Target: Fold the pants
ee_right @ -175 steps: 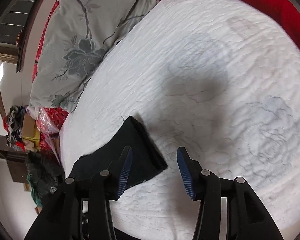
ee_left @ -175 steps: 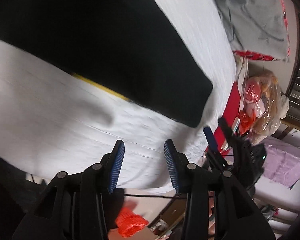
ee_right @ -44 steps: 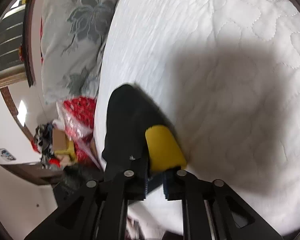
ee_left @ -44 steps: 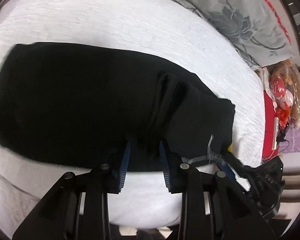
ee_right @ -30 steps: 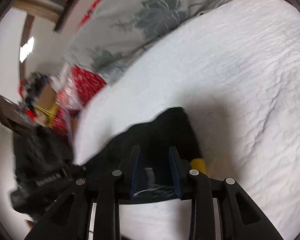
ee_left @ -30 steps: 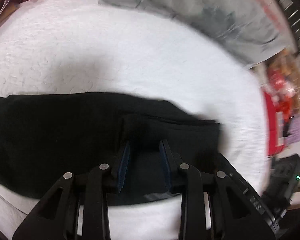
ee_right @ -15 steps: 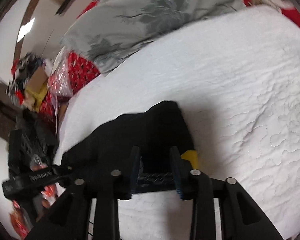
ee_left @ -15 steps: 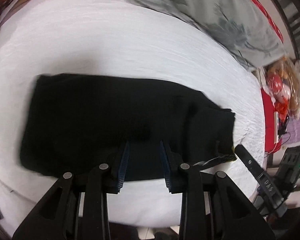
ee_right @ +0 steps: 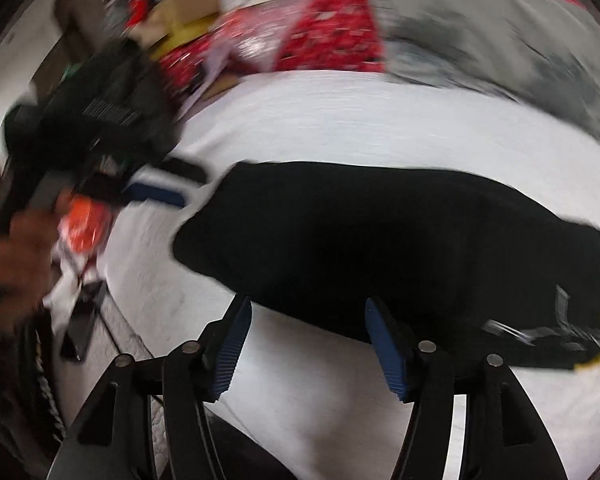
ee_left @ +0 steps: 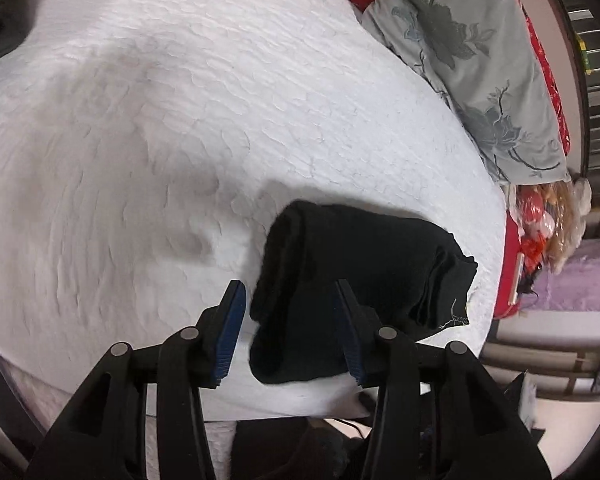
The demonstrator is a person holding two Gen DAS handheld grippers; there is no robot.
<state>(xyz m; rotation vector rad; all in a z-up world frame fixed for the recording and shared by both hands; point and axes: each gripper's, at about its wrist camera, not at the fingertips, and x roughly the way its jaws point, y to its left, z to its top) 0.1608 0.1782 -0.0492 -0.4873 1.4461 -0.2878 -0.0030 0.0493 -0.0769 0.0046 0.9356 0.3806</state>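
as both tools open | pants (ee_left: 352, 280) folded on bed (ee_left: 140, 120)

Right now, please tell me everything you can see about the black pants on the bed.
The black pants lie folded into a compact, thick, soft-looking bundle on the white quilted bed cover, near its edge. Stacked layers show at one end, where a loose thread hangs; the other end is a rounded fold. The right wrist view, blurred, shows a small yellow patch at one corner. The left tool and right tool are opening just above the near edge of the pants; neither presses on them.
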